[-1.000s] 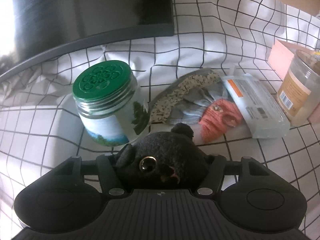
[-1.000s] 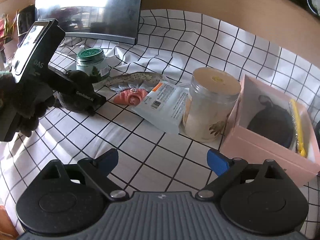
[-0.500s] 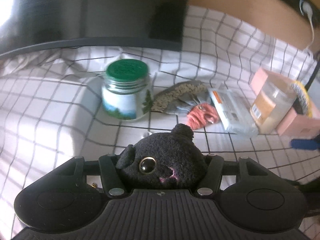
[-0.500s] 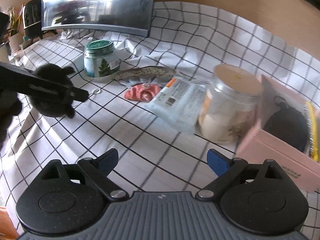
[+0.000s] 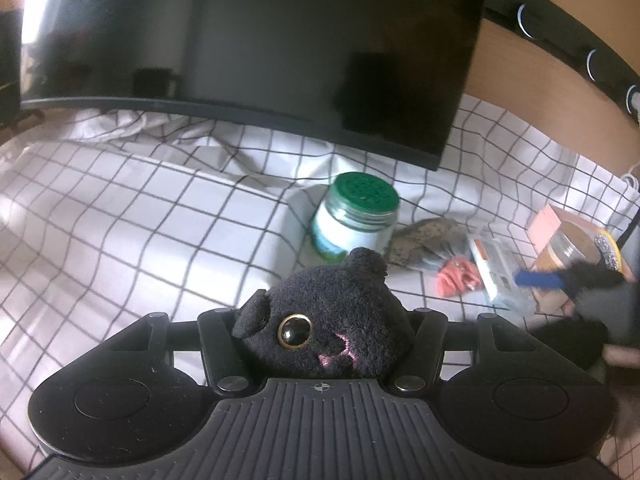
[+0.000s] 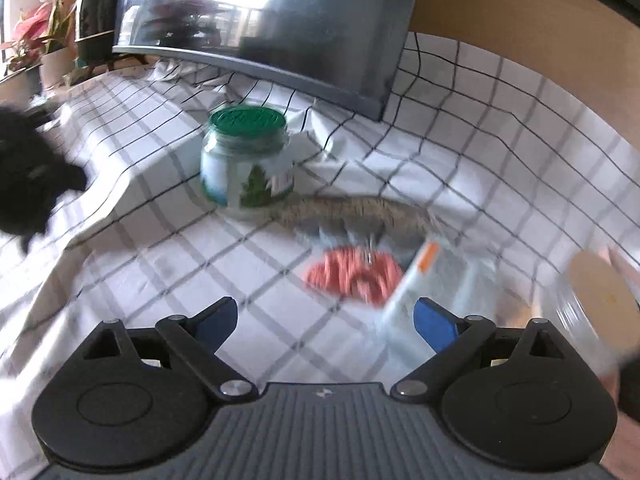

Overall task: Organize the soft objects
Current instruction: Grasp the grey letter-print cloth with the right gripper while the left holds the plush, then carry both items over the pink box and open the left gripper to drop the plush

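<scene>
A black plush toy with a gold-rimmed eye sits squeezed between the fingers of my left gripper, held above the checked cloth. In the right wrist view that same plush toy is a dark blur at the far left. My right gripper stands open with blue pads, nothing between them, low over the cloth just short of a pink knitted piece and a grey speckled soft item. From the left wrist view, a blue fingertip of the right gripper reaches in by the pink knitted piece.
A green-lidded glass jar stands behind the soft items. A wipes packet and a clear jar with a tan lid lie to the right; a pink box is beyond. A dark monitor spans the back. White checked cloth extends leftward.
My left gripper has lifted and pulled back to the left with the plush toy in it; the jar now looks farther off. My right gripper has swung left and closer to the pink and grey soft items.
</scene>
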The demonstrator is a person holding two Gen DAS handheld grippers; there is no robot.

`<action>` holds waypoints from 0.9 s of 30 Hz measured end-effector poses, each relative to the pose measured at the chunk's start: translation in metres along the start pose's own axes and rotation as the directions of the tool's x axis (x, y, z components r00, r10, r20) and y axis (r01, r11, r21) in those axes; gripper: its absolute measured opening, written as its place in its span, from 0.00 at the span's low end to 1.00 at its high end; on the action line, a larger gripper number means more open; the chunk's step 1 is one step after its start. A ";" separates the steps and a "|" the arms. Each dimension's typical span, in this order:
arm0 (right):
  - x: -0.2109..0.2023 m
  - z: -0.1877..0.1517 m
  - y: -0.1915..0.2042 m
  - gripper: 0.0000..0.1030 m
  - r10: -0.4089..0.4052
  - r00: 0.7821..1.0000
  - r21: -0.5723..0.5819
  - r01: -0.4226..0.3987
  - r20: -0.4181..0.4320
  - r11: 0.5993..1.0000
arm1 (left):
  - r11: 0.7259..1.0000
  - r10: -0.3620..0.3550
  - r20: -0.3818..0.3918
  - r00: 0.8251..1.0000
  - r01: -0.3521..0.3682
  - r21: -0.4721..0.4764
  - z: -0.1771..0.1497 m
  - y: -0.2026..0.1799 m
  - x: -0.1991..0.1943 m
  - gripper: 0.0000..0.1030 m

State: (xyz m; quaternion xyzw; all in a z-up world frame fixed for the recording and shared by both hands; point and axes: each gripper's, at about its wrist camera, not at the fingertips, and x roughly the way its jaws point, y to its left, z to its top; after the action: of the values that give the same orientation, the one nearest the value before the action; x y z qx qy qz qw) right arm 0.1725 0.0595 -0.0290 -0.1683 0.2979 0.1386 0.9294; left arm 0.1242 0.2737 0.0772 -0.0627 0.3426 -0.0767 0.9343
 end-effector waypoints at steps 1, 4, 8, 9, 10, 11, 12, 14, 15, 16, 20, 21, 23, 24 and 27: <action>0.011 0.008 0.000 0.92 -0.002 1.000 0.001 0.002 0.005 1.000 | 1.000 0.001 -0.002 1.000 -0.001 -0.006 0.000 0.003 0.000 0.62; 0.040 0.027 -0.003 0.91 -0.015 1.000 0.011 0.015 0.004 1.000 | 1.000 0.006 -0.017 1.000 -0.006 -0.023 0.001 0.014 0.003 0.62; 0.078 0.045 -0.022 0.89 -0.023 0.998 0.112 0.029 -0.057 0.993 | 1.000 0.010 -0.026 1.000 -0.010 -0.015 0.004 0.021 0.006 0.62; 0.084 0.047 -0.028 0.88 -0.009 0.997 0.150 0.020 -0.076 0.989 | 1.000 0.006 -0.025 1.000 -0.006 -0.013 0.004 0.022 0.006 0.62; 0.088 0.047 -0.033 0.83 0.009 0.996 0.186 0.009 -0.092 0.982 | 1.000 0.001 -0.023 1.000 -0.002 -0.010 0.005 0.022 0.006 0.62; 0.091 0.047 -0.037 0.79 0.024 0.994 0.215 -0.001 -0.107 0.977 | 1.000 -0.003 -0.021 1.000 0.003 -0.005 0.006 0.022 0.006 0.62; 0.090 0.046 -0.037 0.73 0.021 0.994 0.222 0.003 -0.109 0.975 | 1.000 -0.007 -0.018 1.000 0.007 -0.002 0.007 0.021 0.006 0.62; 0.087 0.046 -0.031 0.58 0.006 0.992 0.185 0.018 -0.126 0.982 | 1.000 -0.020 -0.010 1.000 0.020 0.002 0.009 0.019 0.007 0.62; 0.083 0.047 -0.029 0.44 0.011 0.991 0.172 0.012 -0.133 0.985 | 1.000 -0.029 -0.006 1.000 0.029 0.005 0.010 0.018 0.008 0.62; 0.081 0.048 -0.027 0.37 0.014 0.989 0.162 0.010 -0.144 0.987 | 0.999 -0.035 -0.003 0.999 0.035 0.007 0.011 0.016 0.008 0.62; 0.061 0.054 -0.028 0.18 0.091 0.979 0.194 -0.055 -0.180 0.979 | 0.998 -0.064 0.014 0.998 0.064 0.027 0.021 0.004 0.012 0.62; 0.053 0.057 -0.030 0.18 0.103 0.980 0.208 -0.067 -0.169 0.976 | 0.997 -0.071 0.021 0.997 0.070 0.038 0.025 0.000 0.013 0.62; 0.035 0.065 -0.036 0.17 0.113 0.984 0.228 -0.080 -0.135 0.970 | 0.994 -0.086 0.040 0.995 0.083 0.067 0.035 -0.011 0.014 0.62; 0.026 0.070 -0.039 0.17 0.115 0.987 0.233 -0.086 -0.116 0.969 | 0.993 -0.094 0.051 0.994 0.089 0.082 0.041 -0.017 0.015 0.62; -0.007 0.087 -0.053 0.17 0.112 0.993 0.239 -0.098 -0.046 0.966 | 0.986 -0.122 0.086 0.989 0.110 0.128 0.060 -0.036 0.017 0.62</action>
State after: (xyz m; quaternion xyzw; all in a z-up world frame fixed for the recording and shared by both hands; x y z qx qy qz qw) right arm 0.2302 0.0452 0.0536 -0.0445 0.3479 0.1461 0.9250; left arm 0.1723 0.2387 0.1180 -0.0287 0.2888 -0.1489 0.9453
